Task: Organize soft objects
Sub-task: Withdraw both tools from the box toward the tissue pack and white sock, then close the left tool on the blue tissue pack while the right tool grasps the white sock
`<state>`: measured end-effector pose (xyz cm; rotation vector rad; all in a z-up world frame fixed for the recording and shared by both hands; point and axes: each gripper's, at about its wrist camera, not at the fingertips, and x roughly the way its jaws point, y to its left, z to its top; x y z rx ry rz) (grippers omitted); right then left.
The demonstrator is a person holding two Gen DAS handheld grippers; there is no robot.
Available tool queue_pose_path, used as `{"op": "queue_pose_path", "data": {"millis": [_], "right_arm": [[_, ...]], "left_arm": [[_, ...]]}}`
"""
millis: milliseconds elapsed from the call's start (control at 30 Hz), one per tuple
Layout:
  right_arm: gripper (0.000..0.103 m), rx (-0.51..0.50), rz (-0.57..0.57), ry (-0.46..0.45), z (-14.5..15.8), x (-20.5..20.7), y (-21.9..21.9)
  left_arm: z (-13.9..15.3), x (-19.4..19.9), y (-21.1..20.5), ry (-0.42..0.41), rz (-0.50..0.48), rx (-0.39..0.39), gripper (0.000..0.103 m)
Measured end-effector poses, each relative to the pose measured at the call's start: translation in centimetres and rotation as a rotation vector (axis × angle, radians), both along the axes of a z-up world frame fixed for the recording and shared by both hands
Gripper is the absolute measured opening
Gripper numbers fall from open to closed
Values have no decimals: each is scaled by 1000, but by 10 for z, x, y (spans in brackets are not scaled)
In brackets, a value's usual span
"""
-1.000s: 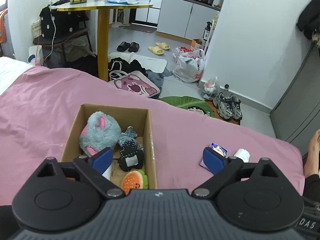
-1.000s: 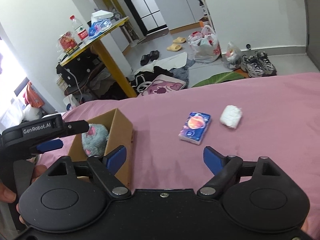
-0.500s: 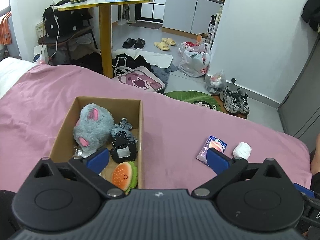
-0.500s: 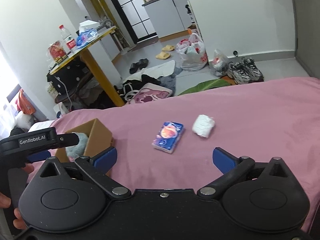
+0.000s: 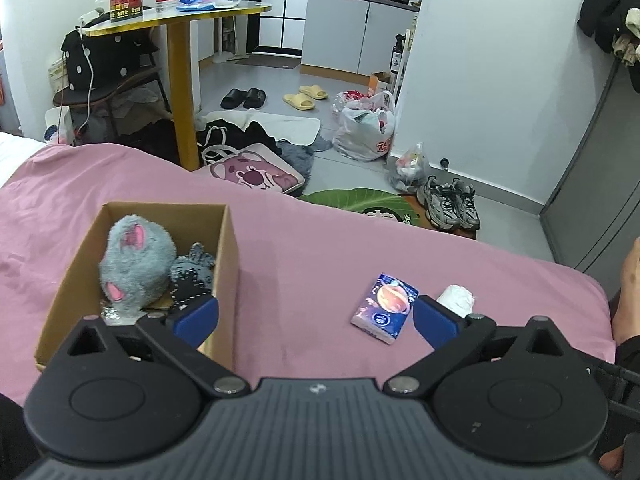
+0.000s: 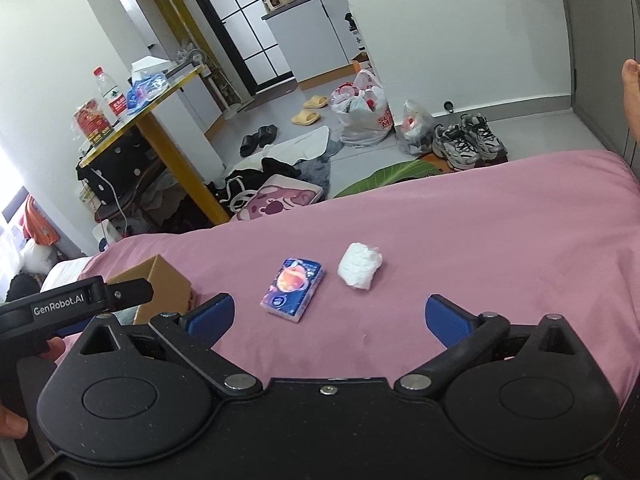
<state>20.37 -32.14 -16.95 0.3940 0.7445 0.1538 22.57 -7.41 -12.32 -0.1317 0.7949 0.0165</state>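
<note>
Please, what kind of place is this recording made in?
Most likely a small studio flat. The work surface is a bed with a pink sheet; just beyond it stand kitchen cabinets with cooking appliances on top, and slippers, sneakers and bags lie on the grey floor.

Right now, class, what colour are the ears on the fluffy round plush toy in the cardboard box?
Pink ears on a grey plush toy; left wrist view shows it best.

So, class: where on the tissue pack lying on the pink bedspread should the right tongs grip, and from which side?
Grip the tissue pack across its two long edges, coming down from above. It lies flat, so only the narrow width suits the open right tongs; the white wad beside it lies clear.
</note>
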Motion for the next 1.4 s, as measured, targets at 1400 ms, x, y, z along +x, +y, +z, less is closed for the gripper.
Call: {"op": "queue_pose_path", "data": {"millis": [1400], "right_arm": [[94,178,-110,245,-60,92,-18]], "left_arm": [[-112,95,-65,195,-126,28,96]]}}
